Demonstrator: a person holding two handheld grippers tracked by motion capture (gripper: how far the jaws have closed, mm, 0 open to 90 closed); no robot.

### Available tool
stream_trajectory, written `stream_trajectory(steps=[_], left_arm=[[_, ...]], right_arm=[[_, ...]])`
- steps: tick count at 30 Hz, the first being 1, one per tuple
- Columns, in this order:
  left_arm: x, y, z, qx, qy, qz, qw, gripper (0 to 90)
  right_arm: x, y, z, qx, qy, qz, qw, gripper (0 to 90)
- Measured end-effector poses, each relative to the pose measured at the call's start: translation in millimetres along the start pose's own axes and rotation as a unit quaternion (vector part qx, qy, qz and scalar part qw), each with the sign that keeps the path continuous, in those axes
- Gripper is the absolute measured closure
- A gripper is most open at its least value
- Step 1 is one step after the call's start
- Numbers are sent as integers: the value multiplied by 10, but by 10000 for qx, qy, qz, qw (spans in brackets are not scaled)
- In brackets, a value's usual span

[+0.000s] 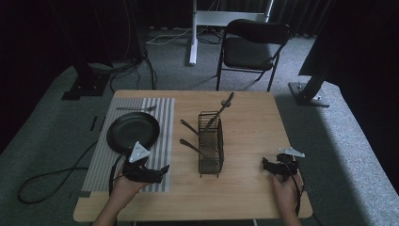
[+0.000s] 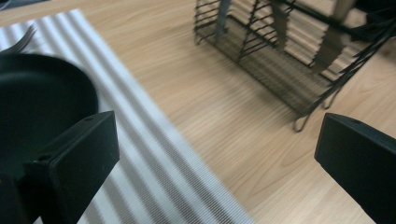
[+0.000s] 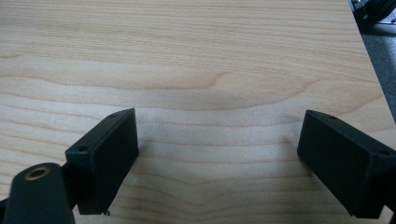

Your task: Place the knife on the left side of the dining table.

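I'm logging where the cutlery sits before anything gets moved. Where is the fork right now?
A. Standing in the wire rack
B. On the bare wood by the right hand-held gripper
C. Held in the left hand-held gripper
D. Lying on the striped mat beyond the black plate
D: the fork lies flat on the striped mat, on the far side of the black plate, apart from the wire rack and from both grippers.
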State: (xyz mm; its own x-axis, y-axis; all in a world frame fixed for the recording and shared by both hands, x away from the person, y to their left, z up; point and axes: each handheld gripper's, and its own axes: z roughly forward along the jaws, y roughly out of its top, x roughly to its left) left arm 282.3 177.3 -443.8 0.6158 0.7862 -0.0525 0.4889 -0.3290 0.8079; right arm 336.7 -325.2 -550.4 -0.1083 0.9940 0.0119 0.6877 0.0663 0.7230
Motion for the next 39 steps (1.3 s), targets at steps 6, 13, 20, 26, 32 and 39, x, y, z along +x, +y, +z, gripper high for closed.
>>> stream_trajectory(steps=[6, 13, 20, 26, 32, 39], left_arm=[[-103, 168, 21, -120, -168, 154, 9997, 11], [-203, 308, 59, -194, -352, 251, 9989, 11], [-284, 435, 123, -236, -452, 327, 9982, 11], [-331, 538, 195, -217, -615, 297, 9974, 11], [-394, 619, 305, -225, -653, 306, 9971, 11], [-384, 691, 393, -254, -682, 181, 9972, 143]], right_arm=[[0, 0, 0, -2, 1, -1, 10000, 115], [-1, -1, 1, -4, 0, -7, 10000, 115], [-1, -1, 1, -5, -1, -6, 10000, 115], [-1, -1, 1, -4, 0, -6, 10000, 115], [-1, -1, 1, -5, -1, -5, 10000, 115], [-1, -1, 1, -5, 0, -5, 10000, 115]])
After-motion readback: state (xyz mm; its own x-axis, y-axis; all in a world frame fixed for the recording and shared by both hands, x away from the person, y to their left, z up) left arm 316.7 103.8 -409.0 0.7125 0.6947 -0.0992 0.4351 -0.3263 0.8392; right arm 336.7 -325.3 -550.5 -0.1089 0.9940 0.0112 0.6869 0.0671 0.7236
